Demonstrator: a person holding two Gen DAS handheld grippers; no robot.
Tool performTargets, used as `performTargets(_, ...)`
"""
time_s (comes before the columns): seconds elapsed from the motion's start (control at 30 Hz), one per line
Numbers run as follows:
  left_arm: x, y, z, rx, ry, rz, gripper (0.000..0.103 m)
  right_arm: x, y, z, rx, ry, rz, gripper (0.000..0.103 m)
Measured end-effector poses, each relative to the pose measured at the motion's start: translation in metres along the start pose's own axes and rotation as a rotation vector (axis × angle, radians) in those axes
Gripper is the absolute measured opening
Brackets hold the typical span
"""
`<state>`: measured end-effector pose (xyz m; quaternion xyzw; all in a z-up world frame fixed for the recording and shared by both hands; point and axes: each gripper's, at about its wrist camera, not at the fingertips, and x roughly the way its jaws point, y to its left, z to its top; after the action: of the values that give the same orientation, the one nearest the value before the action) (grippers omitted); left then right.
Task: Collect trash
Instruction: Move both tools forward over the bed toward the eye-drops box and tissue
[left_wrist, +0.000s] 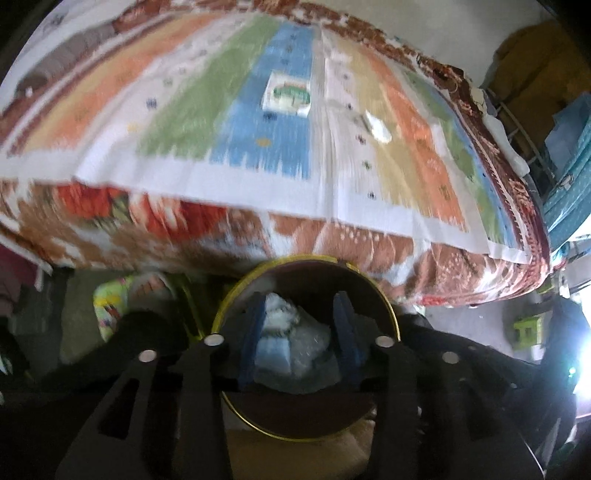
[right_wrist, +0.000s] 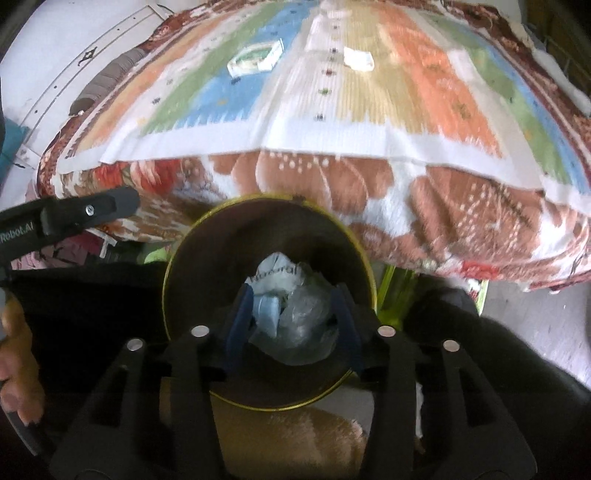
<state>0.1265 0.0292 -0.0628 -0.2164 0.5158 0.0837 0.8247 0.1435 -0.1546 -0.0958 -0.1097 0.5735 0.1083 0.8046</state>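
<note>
A round dark bin with a gold rim (left_wrist: 391, 314) (right_wrist: 173, 258) stands at the foot of a bed. Crumpled white paper, a blue scrap and clear plastic (left_wrist: 295, 339) (right_wrist: 291, 310) lie inside it. My left gripper (left_wrist: 300, 306) hangs over the bin's mouth, open, with the trash seen below between its blue pads. My right gripper (right_wrist: 293, 295) is over the same bin, also open and holding nothing. On the bed's striped cloth rest a green-and-white box (left_wrist: 286, 96) (right_wrist: 255, 59) and a small white piece (left_wrist: 376, 127) (right_wrist: 357, 59). The left gripper's black body (right_wrist: 88, 210) shows at the right wrist view's left edge.
The bed carries a striped cloth (left_wrist: 184, 110) over a brown floral blanket (right_wrist: 461, 206). A hand (right_wrist: 14, 339) is at the left edge. A tan plush surface (right_wrist: 295, 435) lies under the bin. A small green stool (left_wrist: 526, 328) and blue fabric (left_wrist: 569, 177) sit at the right.
</note>
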Motion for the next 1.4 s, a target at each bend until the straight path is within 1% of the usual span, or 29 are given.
performTargets(0.07, -0.007, -0.004, 0.006, 0.03, -0.03, 0.017, 0.044, -0.01, 0.005, 0.008, -0.034, -0.042, 0.008, 0.049)
performTargets(0.13, -0.012, -0.006, 0.012, 0.048, -0.046, 0.006, 0.048, -0.017, 0.009, 0.015, -0.06, -0.071, 0.0, 0.057)
performTargets(0.17, -0.014, -0.006, 0.015, 0.051, -0.052, 0.005, 0.05, -0.019, 0.009, 0.019, -0.07, -0.084, -0.006, 0.058)
performTargets(0.3, -0.021, 0.0, 0.027, 0.049, -0.069, 0.026, 0.053, -0.026, 0.009, 0.034, -0.089, -0.112, -0.027, 0.058)
performTargets(0.4, -0.025, 0.005, 0.039, 0.033, -0.072, 0.017, 0.058, -0.029, 0.008, 0.041, -0.096, -0.126, -0.028, 0.063)
performTargets(0.5, -0.028, 0.01, 0.05, 0.02, -0.083, 0.02, 0.06, -0.034, 0.006, 0.051, -0.106, -0.151, -0.045, 0.066)
performTargets(0.57, -0.027, 0.004, 0.056, 0.057, -0.073, 0.018, 0.061, -0.038, 0.005, 0.057, -0.109, -0.166, -0.042, 0.068)
performTargets(0.63, -0.025, -0.002, 0.061, 0.099, -0.084, 0.042, 0.064, -0.04, 0.005, 0.065, -0.119, -0.176, -0.03, 0.071)
performTargets(0.7, -0.026, -0.006, 0.065, 0.123, -0.106, 0.071, 0.07, -0.041, 0.005, 0.071, -0.13, -0.184, -0.028, 0.075)
performTargets(0.77, -0.027, -0.009, 0.072, 0.136, -0.119, 0.069, 0.076, -0.043, 0.003, 0.08, -0.133, -0.193, -0.025, 0.077)
performTargets(0.83, -0.027, -0.01, 0.077, 0.143, -0.126, 0.071, 0.078, -0.043, 0.001, 0.086, -0.121, -0.199, -0.019, 0.081)
performTargets(0.87, -0.026, -0.011, 0.081, 0.149, -0.135, 0.086, 0.079, -0.043, -0.001, 0.089, -0.113, -0.201, -0.015, 0.081)
performTargets(0.93, -0.027, -0.011, 0.087, 0.151, -0.146, 0.097, 0.08, -0.042, -0.006, 0.096, -0.099, -0.206, -0.015, 0.084)
performTargets(1.03, -0.027, -0.011, 0.096, 0.138, -0.157, 0.075, 0.083, -0.04, -0.007, 0.106, -0.124, -0.22, -0.044, 0.087)
performTargets(1.13, -0.025, -0.013, 0.105, 0.146, -0.172, 0.081, 0.086, -0.036, -0.011, 0.116, -0.117, -0.223, -0.036, 0.089)
performTargets(1.23, -0.022, -0.013, 0.113, 0.139, -0.178, 0.077, 0.09, -0.032, -0.014, 0.125, -0.118, -0.233, -0.048, 0.091)
performTargets(1.3, -0.018, -0.013, 0.118, 0.132, -0.178, 0.07, 0.096, -0.03, -0.016, 0.132, -0.121, -0.243, -0.051, 0.092)
performTargets(1.4, -0.014, -0.012, 0.13, 0.121, -0.186, 0.074, 0.097, -0.025, -0.024, 0.144, -0.107, -0.257, -0.046, 0.094)
